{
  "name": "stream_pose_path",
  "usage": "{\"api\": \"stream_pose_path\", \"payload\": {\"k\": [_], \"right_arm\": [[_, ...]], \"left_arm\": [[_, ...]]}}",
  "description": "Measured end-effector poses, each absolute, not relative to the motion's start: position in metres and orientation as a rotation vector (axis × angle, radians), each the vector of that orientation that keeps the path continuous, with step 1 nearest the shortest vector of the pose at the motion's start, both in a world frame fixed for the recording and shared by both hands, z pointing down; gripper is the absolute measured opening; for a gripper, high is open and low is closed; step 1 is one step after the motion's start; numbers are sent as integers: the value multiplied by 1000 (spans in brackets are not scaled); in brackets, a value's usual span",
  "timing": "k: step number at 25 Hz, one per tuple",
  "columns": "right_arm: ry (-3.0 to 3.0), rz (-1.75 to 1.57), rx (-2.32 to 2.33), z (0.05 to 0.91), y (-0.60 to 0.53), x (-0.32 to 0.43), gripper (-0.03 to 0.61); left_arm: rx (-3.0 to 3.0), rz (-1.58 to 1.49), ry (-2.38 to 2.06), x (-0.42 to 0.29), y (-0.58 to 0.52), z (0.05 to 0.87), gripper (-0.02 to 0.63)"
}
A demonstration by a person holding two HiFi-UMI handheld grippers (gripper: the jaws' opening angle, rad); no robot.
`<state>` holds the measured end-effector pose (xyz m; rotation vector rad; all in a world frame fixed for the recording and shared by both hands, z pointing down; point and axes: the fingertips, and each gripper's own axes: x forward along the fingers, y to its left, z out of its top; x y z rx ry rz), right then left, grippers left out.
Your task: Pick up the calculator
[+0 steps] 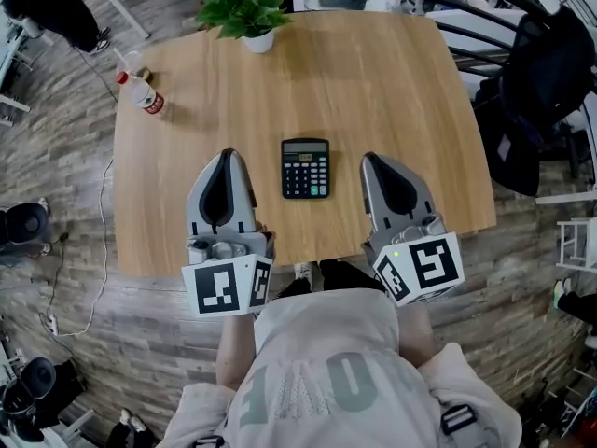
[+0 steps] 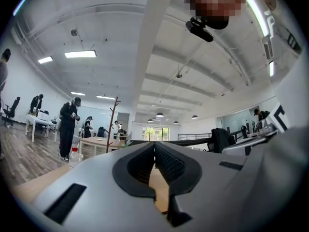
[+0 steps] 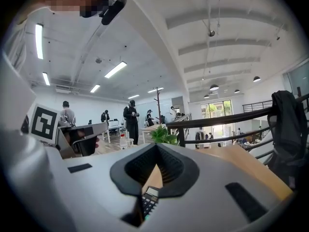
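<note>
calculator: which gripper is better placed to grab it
Right gripper, narrowly. It and the left gripper flank the calculator about equally, both shut, but only the right gripper view shows it past its jaws.

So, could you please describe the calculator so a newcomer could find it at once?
Start at the wooden table. Midway along its near edge lies the calculator. It is flat and black with a grey screen, unlike the potted plant and the red-capped bottle at the far side.

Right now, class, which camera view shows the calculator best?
The head view: the whole calculator lies face up on the table, keys clear. The right gripper view catches only a sliver; the left gripper view shows none.
</note>
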<state>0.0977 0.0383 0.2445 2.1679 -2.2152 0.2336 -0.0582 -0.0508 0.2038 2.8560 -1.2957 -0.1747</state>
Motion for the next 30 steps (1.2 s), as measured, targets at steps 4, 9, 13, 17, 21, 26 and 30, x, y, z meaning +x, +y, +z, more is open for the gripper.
{"api": "stream_pose_path", "payload": {"k": [4, 9, 13, 17, 21, 26, 30], "right_arm": [[-2317, 257, 2135, 243, 33, 118, 18], [-2329, 300, 2159, 253, 22, 139, 18], [-2318, 335, 2136, 259, 12, 140, 18], [-2355, 360, 2110, 252, -4, 145, 18], [-2421, 375, 2052, 248, -16, 150, 19], [-2536, 446, 1867, 245, -46, 150, 250], [-2599, 434, 1765, 239, -78, 152, 318]], "left_arm": [[2833, -180, -1329, -41, -61, 199, 9], [2834, -180, -1373, -31, -65, 200, 9], [2846, -141, -1342, -24, -73, 207, 9], [2831, -150, -1308, -21, -93, 206, 9], [2807, -158, -1318, -26, -104, 208, 9], [2802, -134, -1357, -34, -113, 213, 9], [2801, -101, -1389, -38, -118, 218, 9]]}}
